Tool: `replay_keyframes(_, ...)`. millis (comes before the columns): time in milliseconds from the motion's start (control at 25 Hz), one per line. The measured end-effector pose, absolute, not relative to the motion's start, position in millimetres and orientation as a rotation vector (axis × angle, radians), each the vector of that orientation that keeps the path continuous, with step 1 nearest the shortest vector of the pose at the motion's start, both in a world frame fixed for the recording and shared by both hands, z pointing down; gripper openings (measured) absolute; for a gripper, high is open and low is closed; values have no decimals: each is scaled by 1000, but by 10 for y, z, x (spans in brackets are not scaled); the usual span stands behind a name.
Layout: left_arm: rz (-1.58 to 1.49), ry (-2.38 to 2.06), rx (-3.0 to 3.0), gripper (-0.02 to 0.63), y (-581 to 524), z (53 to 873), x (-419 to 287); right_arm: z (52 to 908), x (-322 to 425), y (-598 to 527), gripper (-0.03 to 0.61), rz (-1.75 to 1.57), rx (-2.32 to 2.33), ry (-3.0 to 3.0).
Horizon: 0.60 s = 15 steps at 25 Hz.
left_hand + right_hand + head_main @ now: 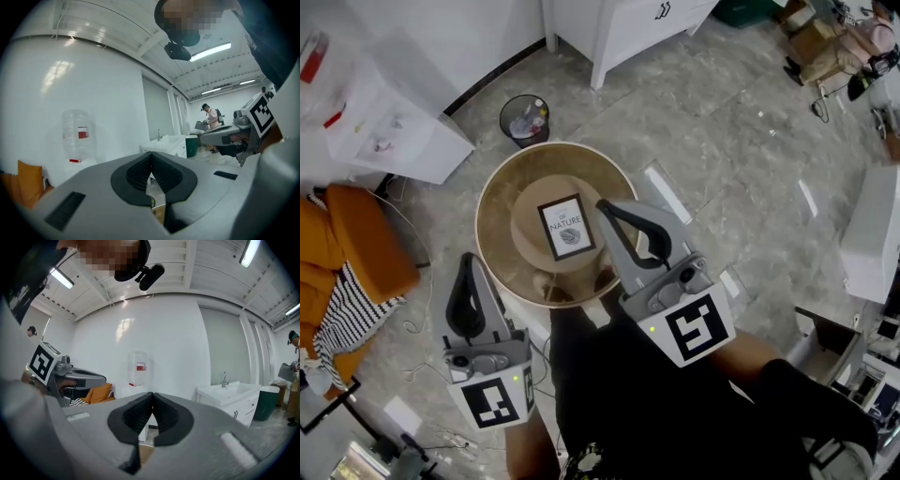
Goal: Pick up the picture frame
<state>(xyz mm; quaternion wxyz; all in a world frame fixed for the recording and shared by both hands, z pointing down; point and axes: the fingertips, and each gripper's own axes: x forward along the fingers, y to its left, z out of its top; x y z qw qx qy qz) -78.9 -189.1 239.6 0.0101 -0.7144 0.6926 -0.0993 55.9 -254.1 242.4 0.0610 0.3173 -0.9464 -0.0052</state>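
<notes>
The left gripper (469, 259) is clenched on nothing, its dark pads pressed together in its own view (151, 155). It hangs just off the near-left rim of the round table (495, 192). The right gripper (602, 204) is likewise closed and empty (152, 395). It reaches over the table's near-right part, its tip just beside the right edge of the picture frame (566, 227).

The frame lies flat at the table's centre, on the tan disc under the glass top. Its long axis runs from the near rim to the far rim, leaning slightly left at the far end. It is a thin black portrait frame around a white sheet with the word NATURE above a round grey motif.

Past the table's far rim stands a black mesh wastebasket (525, 120) holding crumpled rubbish.
</notes>
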Motion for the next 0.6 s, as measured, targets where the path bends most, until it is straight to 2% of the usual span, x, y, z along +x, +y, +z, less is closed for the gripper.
replay_keyframes(600,-379,2091,-2413,12,-2081,3236,-548,3402,693,-2591,-2,194,1017,-2736)
